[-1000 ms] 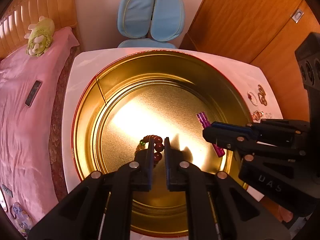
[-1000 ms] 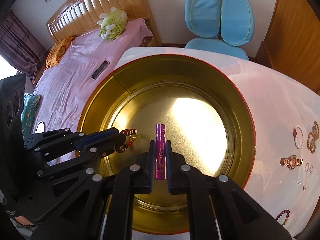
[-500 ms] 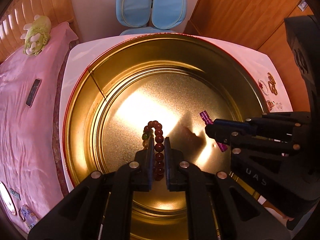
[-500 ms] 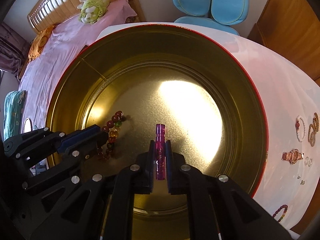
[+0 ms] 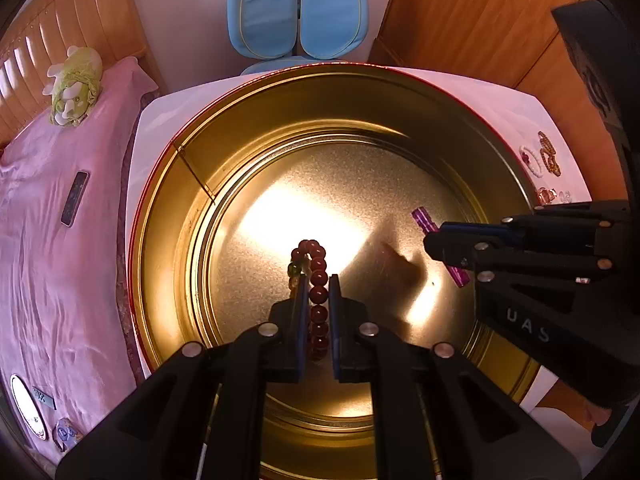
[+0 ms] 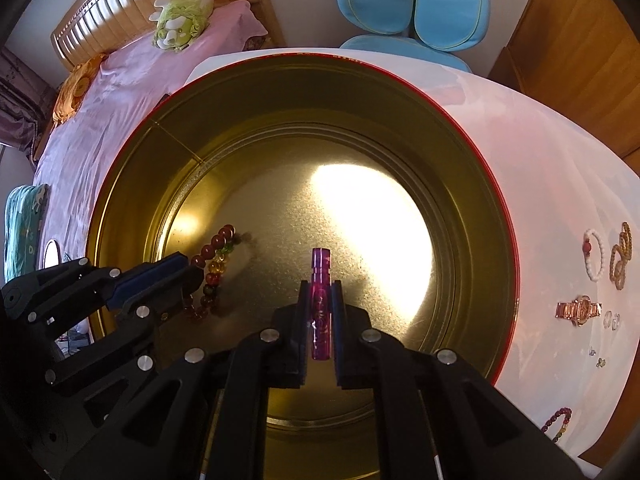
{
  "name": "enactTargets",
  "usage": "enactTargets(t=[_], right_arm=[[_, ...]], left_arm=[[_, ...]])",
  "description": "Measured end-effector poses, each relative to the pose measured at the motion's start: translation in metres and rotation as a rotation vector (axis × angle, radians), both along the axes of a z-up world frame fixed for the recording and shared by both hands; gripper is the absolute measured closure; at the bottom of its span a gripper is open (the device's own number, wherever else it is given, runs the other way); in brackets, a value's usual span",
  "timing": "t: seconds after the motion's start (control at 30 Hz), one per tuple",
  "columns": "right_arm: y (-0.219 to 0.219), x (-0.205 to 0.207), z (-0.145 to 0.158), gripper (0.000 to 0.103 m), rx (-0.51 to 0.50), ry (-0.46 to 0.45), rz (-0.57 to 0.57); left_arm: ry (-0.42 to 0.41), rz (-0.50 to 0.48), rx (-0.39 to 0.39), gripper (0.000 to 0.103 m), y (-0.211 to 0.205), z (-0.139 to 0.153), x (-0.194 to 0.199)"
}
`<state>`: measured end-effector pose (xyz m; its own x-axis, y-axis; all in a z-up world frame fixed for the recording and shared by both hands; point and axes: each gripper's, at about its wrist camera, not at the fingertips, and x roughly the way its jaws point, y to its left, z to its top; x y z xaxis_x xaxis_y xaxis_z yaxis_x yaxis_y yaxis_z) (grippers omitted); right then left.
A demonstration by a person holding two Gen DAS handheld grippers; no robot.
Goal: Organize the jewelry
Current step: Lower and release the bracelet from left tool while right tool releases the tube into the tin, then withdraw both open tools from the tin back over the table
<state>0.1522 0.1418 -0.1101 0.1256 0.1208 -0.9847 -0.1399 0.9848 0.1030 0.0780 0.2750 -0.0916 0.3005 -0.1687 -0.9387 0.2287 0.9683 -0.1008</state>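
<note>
A big round gold tin (image 5: 168,216) with a red rim stands on the white table; it also shows in the right wrist view (image 6: 132,184). My left gripper (image 5: 319,280) is shut on a dark red bead bracelet (image 5: 318,280), held inside the tin above its floor. The bracelet also shows in the right wrist view (image 6: 212,264). My right gripper (image 6: 321,286) is shut on a purple tube (image 6: 321,300), held inside the tin to the right of the left gripper. The tube shows in the left wrist view (image 5: 426,220) too.
On the table right of the tin lie a white bead bracelet (image 6: 594,256), a gold chain (image 6: 621,256), a rose-gold watch (image 6: 578,310), small rings (image 6: 612,318) and a red bead bracelet (image 6: 558,426). A blue chair (image 6: 412,4) stands behind; a pink bed (image 5: 52,220) lies left.
Both grippers have moved down into the tin, which now looks larger. The bracelet hangs longer between the left fingers. Both grips stay shut.
</note>
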Motion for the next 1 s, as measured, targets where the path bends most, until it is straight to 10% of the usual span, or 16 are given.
enactTargets(t=[0.2,0.27,0.4,0.43,1.0], right_arm=[[0.001,0.001,0.003,0.092,-0.001,-0.017,0.009],[0.002,0.000,0.004,0.061,-0.004,-0.023,0.010],[-0.005,-0.003,0.013,0.025,-0.054,-0.107,-0.020],[-0.007,-0.003,0.016,0.020,-0.039,-0.118,-0.029],[-0.014,-0.005,0.020,0.019,-0.028,-0.127,-0.036]], left_arm=[[-0.026,-0.002,0.022,0.093,0.000,0.007,-0.003],[-0.041,0.010,0.054,0.091,-0.002,0.009,-0.005],[-0.082,0.060,0.111,0.024,0.003,0.015,-0.005],[-0.102,0.067,0.107,0.023,0.006,0.017,-0.006],[-0.087,0.067,0.126,0.023,0.008,0.016,-0.006]])
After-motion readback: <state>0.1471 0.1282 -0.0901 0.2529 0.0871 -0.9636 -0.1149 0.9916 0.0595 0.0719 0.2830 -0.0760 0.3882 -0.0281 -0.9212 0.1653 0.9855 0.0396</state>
